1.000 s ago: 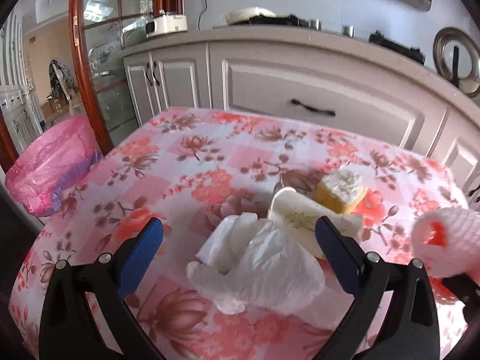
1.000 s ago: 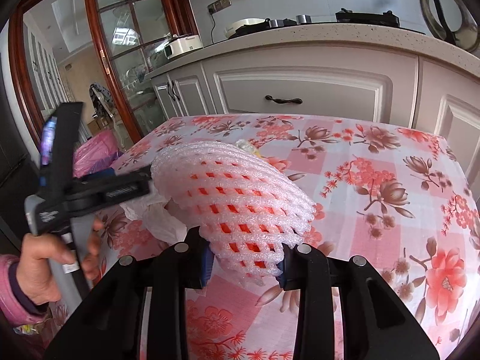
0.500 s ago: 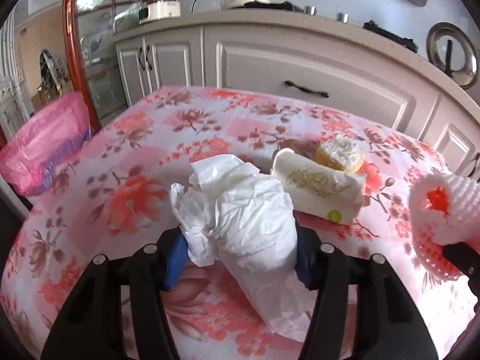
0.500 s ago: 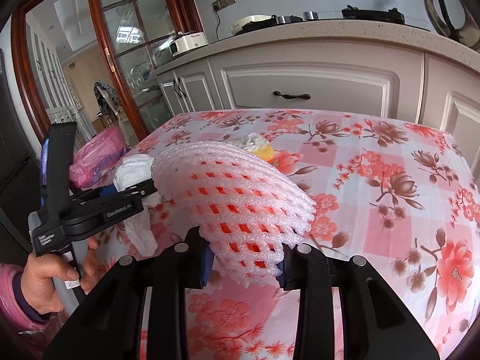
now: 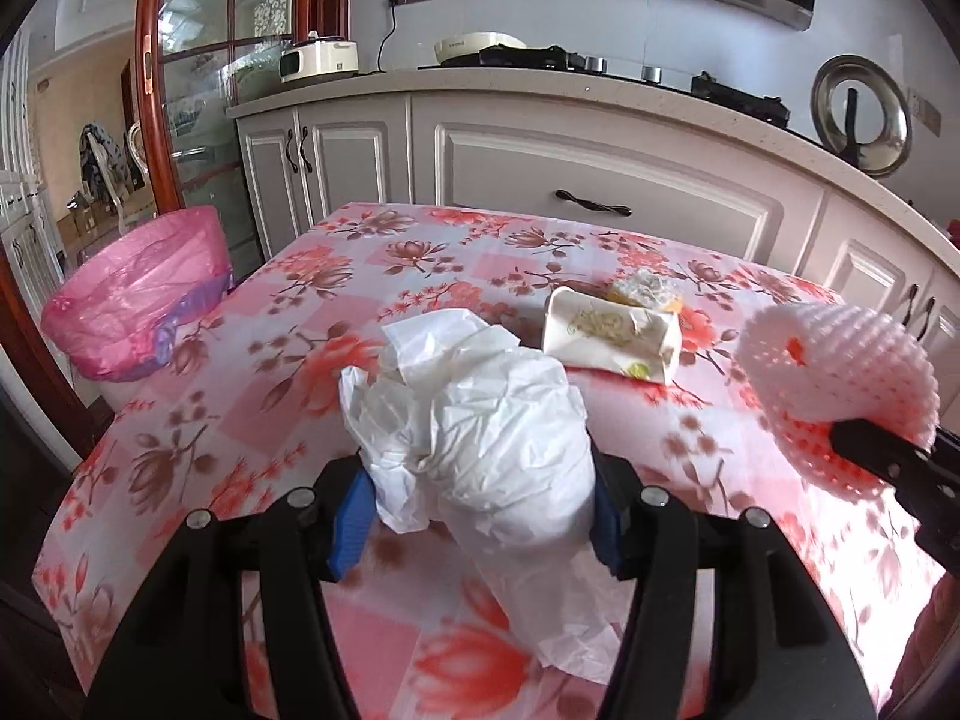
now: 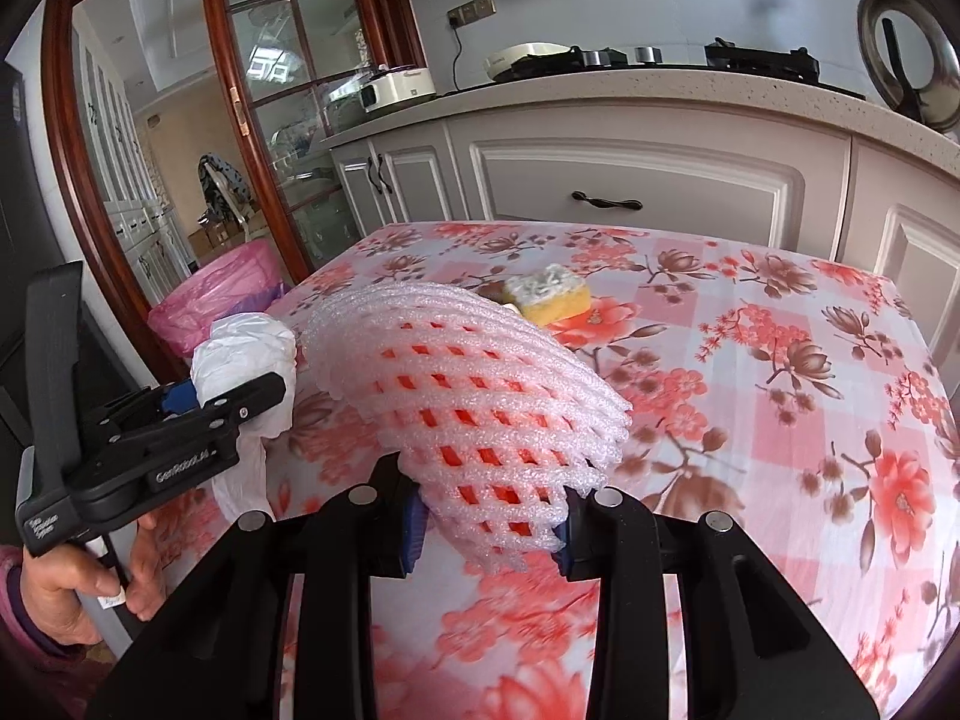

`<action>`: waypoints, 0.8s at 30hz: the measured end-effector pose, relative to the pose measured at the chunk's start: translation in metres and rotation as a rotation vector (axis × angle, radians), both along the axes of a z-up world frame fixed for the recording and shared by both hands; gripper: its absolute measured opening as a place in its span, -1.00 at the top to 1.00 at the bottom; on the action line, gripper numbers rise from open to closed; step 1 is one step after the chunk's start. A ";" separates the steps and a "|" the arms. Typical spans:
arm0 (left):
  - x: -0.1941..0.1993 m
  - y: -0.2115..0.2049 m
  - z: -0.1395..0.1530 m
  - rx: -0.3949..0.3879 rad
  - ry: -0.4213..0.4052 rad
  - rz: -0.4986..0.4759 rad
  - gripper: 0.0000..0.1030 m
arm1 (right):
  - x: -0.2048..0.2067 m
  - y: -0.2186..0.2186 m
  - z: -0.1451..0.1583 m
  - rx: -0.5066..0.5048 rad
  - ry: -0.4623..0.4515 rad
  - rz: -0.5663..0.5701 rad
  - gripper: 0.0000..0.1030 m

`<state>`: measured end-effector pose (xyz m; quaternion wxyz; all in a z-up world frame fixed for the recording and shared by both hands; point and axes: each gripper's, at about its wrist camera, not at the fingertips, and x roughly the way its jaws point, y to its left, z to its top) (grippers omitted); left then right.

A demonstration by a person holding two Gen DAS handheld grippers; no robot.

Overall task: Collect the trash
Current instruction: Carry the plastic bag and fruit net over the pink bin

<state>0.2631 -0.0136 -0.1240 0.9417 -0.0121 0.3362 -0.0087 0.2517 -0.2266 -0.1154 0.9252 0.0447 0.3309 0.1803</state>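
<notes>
My left gripper (image 5: 477, 516) is shut on a crumpled white plastic bag (image 5: 480, 414) and holds it above the floral table (image 5: 252, 360); the bag also shows in the right wrist view (image 6: 246, 354). My right gripper (image 6: 489, 519) is shut on a white foam fruit net (image 6: 468, 384), which also shows at the right of the left wrist view (image 5: 840, 372). A cream tissue pack (image 5: 612, 339) and a yellow sponge (image 5: 645, 288) lie on the table. A bin lined with a pink bag (image 5: 144, 294) stands off the table's left edge.
White kitchen cabinets (image 5: 600, 180) run behind the table. A wooden-framed glass door (image 5: 156, 78) stands at the left behind the bin. The sponge also shows in the right wrist view (image 6: 549, 294), beyond the net.
My left gripper closed on the white plastic bag and lifted it off the table. My right gripper kept hold of the foam net and rose slightly.
</notes>
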 end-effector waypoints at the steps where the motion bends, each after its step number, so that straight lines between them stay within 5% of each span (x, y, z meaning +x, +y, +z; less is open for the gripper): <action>1: -0.005 0.000 0.001 0.000 -0.003 -0.004 -0.10 | -0.004 0.003 0.001 -0.002 -0.001 0.003 0.38; 24: -0.079 0.054 0.008 -0.008 -0.073 -0.022 -0.11 | -0.029 0.085 0.002 -0.036 0.041 0.113 0.38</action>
